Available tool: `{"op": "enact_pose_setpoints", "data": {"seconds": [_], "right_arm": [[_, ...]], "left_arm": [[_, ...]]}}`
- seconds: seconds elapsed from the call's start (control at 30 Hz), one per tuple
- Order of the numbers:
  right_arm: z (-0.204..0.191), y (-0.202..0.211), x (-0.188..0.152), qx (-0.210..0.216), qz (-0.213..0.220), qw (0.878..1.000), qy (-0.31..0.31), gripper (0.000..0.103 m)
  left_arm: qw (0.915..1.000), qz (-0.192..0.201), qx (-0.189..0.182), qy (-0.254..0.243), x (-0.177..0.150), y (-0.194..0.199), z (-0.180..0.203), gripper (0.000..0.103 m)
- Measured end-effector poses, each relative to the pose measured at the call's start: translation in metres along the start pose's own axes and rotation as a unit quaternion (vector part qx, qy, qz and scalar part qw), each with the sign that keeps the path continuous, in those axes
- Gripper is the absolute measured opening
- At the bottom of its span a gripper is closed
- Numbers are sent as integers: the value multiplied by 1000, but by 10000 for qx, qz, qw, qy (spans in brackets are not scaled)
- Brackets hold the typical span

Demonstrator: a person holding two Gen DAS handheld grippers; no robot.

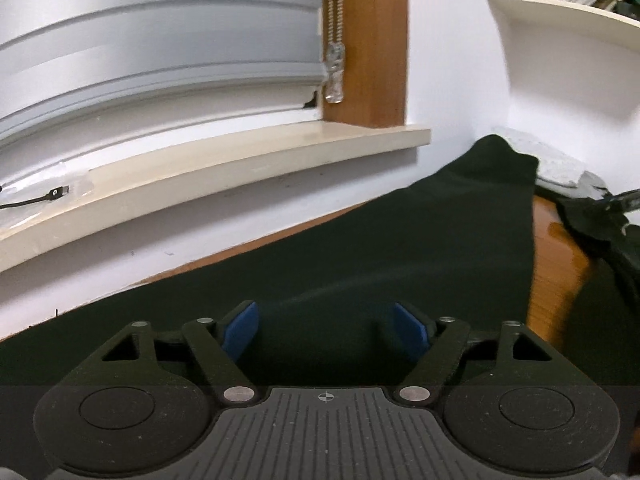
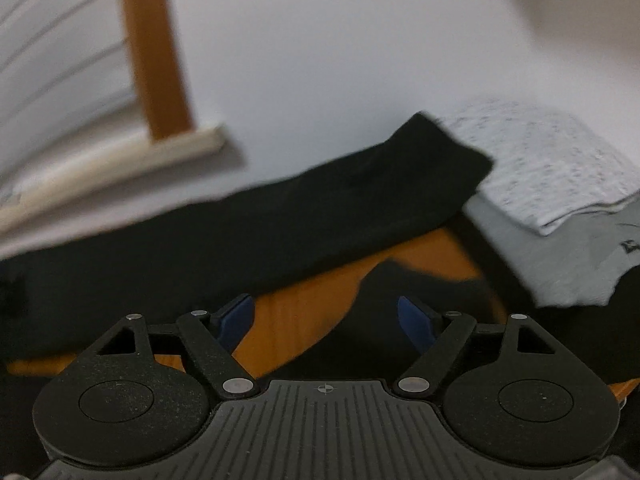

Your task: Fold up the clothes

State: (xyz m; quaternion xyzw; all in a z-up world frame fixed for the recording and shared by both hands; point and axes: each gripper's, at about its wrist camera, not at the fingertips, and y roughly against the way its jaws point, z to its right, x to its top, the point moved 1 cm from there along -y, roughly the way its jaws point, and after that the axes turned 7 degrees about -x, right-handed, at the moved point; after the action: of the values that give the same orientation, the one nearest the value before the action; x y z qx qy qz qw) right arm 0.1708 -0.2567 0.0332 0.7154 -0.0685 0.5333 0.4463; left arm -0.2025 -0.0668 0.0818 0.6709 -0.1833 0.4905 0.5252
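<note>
Folding looks partly done: we see one black garment (image 1: 400, 248) laid flat along the tabletop's (image 2: 288, 312) far edge by the wall, two pale folded pieces (image 2: 540, 168) stacked toward its far right corner. We hold both the left hand-held gripper (image 1: 326, 330) and the right hand-held gripper (image 2: 326, 320) with jaws apart, empty.

The left wrist view looks forward and downward from just behind its own gripper (image 1: 326, 332), low and close over a dark garment (image 1: 360, 256) that fills the lower middle of the frame, facing a wall with a window sill (image 1: 240, 160) across the upper left. The right wrist view looks the same way from behind its gripper (image 2: 326, 322), close over a wooden tabletop (image 2: 288, 312), and is blurred. Both share the dark garment (image 2: 280, 224), the sill (image 2: 120, 160) at left, the brown window post (image 1: 372, 40) (image 2: 152, 48), and pale folded clothes (image 1: 552, 164) (image 2: 540, 160) at right.
</note>
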Motion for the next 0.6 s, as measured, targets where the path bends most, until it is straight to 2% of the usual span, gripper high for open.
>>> {"op": "enact_pose_setpoints", "data": {"seconds": [0.13,0.33,0.43,0.6], "right_arm": [[-26,3,-13,82,-127,9990,410,79],[-43,13,-33,-214,-139,9941,1056,82],[-45,6,-42,-263,-218,9938,1054,82],[-42,15,-48,-394,-75,9923,1175,85]], "left_arm": [[9999,2,-30,-107,-8,6,19,78],[9984,82,-278,-482,-5,10,58,79],[9968,160,-490,-606,0,3,77,79],[9921,97,-971,-794,0,-18,112,79]]}}
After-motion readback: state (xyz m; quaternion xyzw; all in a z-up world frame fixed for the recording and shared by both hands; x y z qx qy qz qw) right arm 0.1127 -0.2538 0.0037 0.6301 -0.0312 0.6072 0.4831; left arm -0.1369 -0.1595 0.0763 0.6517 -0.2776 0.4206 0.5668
